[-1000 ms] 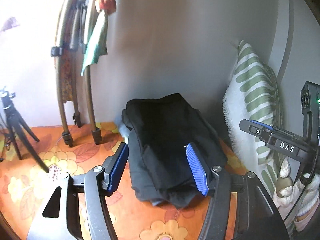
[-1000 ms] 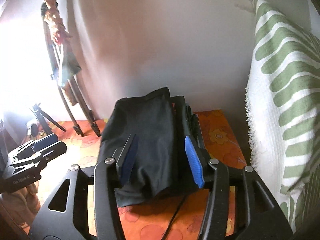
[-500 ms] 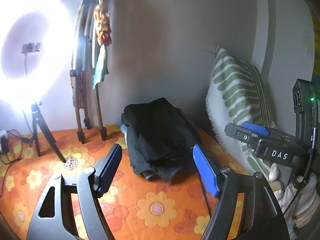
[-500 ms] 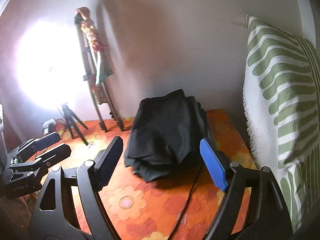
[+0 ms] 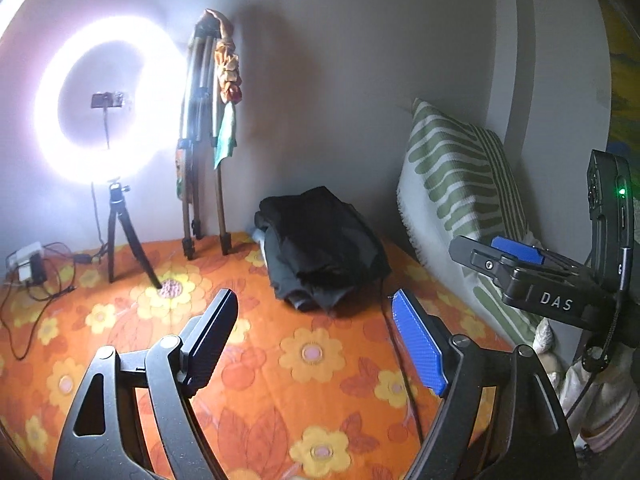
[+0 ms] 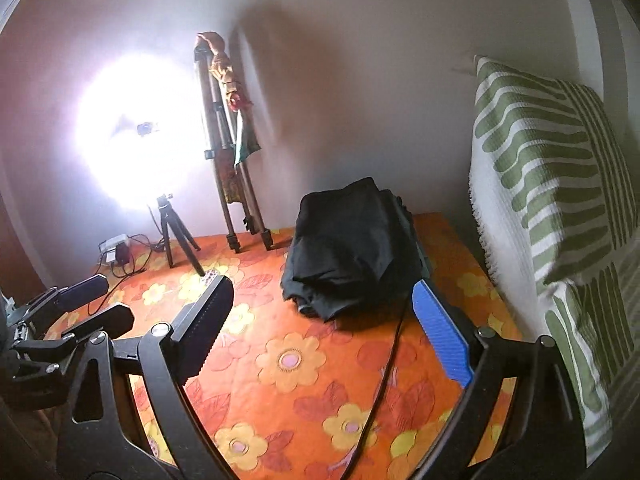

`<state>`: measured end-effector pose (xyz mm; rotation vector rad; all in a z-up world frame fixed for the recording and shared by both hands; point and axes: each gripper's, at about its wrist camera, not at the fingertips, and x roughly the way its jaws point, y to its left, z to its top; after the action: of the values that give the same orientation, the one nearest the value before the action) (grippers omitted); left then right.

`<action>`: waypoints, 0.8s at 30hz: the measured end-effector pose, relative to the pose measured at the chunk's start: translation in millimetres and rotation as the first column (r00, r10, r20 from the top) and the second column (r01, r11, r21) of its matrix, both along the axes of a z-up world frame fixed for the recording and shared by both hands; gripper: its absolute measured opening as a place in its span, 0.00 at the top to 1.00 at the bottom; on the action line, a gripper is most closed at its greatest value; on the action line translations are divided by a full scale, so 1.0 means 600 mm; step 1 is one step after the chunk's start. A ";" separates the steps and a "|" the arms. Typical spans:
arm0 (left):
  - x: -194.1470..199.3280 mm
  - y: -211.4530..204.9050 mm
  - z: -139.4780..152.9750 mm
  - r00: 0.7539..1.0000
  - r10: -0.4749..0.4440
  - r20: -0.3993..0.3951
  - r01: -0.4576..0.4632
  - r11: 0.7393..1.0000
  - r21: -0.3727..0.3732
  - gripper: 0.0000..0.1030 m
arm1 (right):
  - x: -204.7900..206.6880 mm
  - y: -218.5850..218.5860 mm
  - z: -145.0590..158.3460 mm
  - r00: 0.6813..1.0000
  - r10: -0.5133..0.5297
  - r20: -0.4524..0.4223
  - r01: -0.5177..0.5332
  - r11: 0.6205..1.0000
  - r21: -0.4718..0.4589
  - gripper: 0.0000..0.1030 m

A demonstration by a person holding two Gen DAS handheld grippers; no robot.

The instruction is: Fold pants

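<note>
Now the folded black pants (image 5: 320,246) lie in a compact pile on the orange flowered bedspread (image 5: 280,380), close to the pale wall and near the green-striped pillow (image 5: 460,184) that leans at the right. Both tools hang above the bedspread, well apart from the pile, with bare flowered cloth between their tips and the garment. Seen from the left wrist, the left tool (image 5: 316,336) is released, its jaws having just been opening, and nothing sits between them; the pants lie ahead of the gap, farther up the bed. From the right wrist, the right tool (image 6: 324,320) is likewise released and empty, its jaws also having just spread wider; the pile lies ahead, its near edge level with the tips. A thin black cable (image 6: 384,360) runs across the bedspread between the right jaws. A glowing ring light (image 5: 104,100) on a small tripod stands far left.
</note>
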<state>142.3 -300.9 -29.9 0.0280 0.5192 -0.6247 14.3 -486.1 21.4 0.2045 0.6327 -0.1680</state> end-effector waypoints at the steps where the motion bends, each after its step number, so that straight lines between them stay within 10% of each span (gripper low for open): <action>1: -0.010 0.007 -0.002 1.000 0.000 0.004 0.000 1.000 0.006 0.22 | -0.009 0.008 0.000 1.000 -0.004 0.003 0.005 1.000 -0.007 0.09; 24: -0.105 0.083 -0.050 0.999 0.034 0.003 -0.034 0.998 0.057 0.22 | -0.114 0.110 -0.052 0.998 -0.058 0.004 0.058 0.993 -0.107 0.01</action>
<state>79.2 -251.2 -59.9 0.0737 0.5340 -0.5761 -53.9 -420.1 -10.0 0.1197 0.6158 -0.2576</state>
